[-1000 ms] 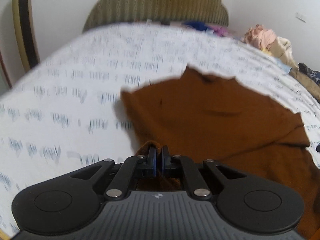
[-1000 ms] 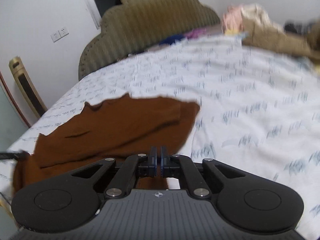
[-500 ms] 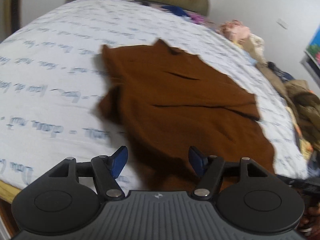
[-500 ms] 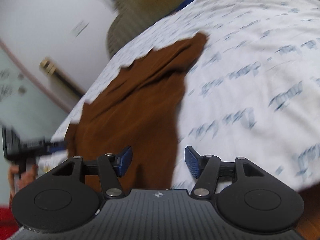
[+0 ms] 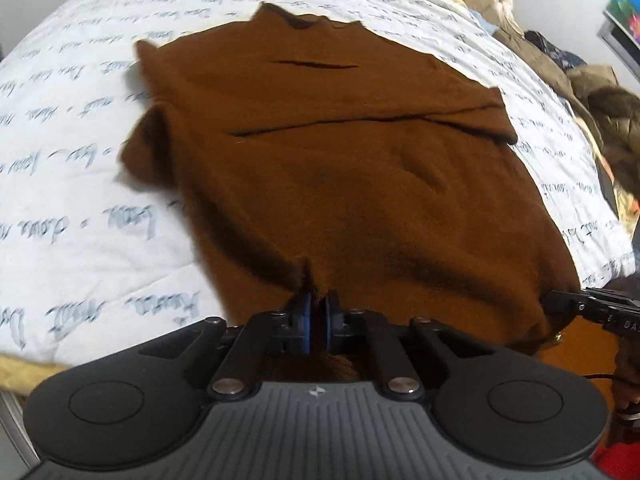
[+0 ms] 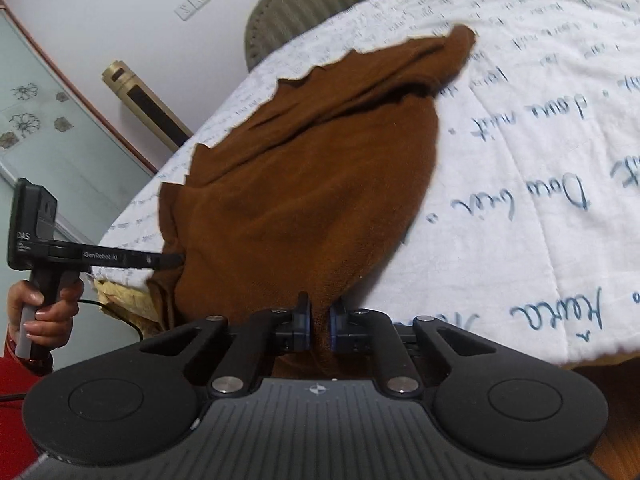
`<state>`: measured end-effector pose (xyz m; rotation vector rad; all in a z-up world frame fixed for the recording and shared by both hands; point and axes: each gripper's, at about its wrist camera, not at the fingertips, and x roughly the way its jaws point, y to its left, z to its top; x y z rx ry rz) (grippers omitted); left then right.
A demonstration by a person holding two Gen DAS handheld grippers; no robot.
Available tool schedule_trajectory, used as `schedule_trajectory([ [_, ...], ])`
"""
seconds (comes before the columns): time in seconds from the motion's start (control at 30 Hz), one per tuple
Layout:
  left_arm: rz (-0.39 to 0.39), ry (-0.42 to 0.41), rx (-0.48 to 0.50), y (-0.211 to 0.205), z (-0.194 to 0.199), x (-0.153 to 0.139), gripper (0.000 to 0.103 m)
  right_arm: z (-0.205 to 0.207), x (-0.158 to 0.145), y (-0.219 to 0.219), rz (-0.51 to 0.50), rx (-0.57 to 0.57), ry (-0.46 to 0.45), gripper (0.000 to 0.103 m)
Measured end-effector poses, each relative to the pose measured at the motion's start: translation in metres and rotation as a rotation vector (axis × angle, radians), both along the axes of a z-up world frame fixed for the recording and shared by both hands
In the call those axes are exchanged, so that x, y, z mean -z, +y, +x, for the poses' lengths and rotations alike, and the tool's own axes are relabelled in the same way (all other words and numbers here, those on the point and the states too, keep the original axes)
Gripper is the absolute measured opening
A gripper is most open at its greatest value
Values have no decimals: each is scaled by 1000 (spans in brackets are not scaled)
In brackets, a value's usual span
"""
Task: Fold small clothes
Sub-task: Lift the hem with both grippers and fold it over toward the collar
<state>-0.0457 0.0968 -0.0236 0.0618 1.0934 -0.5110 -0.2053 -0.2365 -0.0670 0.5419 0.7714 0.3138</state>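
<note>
A brown shirt (image 5: 360, 168) lies spread on the white printed bed sheet (image 5: 80, 216), its sleeves folded across its upper part. Its near hem hangs over the bed's front edge. My left gripper (image 5: 315, 312) is shut on the hem at the shirt's near left. My right gripper (image 6: 319, 320) is shut on the hem at the near right of the shirt (image 6: 304, 184). The right gripper also shows at the right edge of the left wrist view (image 5: 560, 301). The left gripper shows at the left of the right wrist view (image 6: 170, 260).
A pile of other clothes (image 5: 568, 60) lies along the bed's right side. An olive padded headboard (image 6: 288, 4) stands at the far end. A gold-coloured stand (image 6: 144, 100) and a glass door (image 6: 44, 140) are to the left of the bed.
Both grippers opened and let go of the shirt, moved back to the near hem, and have now shut on it again at the bed's front edge.
</note>
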Motion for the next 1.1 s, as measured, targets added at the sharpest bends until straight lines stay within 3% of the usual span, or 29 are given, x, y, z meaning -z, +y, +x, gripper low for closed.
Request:
schedule_trajectory([
  [0.3,22,-120,-110,64,-25,-28,5,6,-42,-7,205,-73,-146,13],
  [0.4,2,-99,-160,78,-12,-22,5,25,-41,-21,280,-34,-164,13],
  [0.47,-34,-68,-167,82,-6,-14,5,39,-32,-29,287,29,-139,13],
  [0.57,-59,-57,-153,79,-3,-6,5,58,-8,-34,212,126,-45,13],
  [0.67,-79,-37,-110,67,-4,0,6,61,14,-36,239,119,26,18],
  [0.8,-104,-15,-93,58,-2,8,8,49,25,-29,246,76,34,44],
  [0.93,-139,2,-111,62,-1,12,15,36,24,-18,212,11,6,61],
  [1.0,-183,19,-117,66,0,13,25,31,20,-15,240,-19,-20,86],
  [1.07,-235,36,-114,69,0,15,51,30,17,-13,283,-55,-47,96],
  [1.1,-259,40,-114,70,0,15,57,31,17,-10,286,-67,-53,97],
])
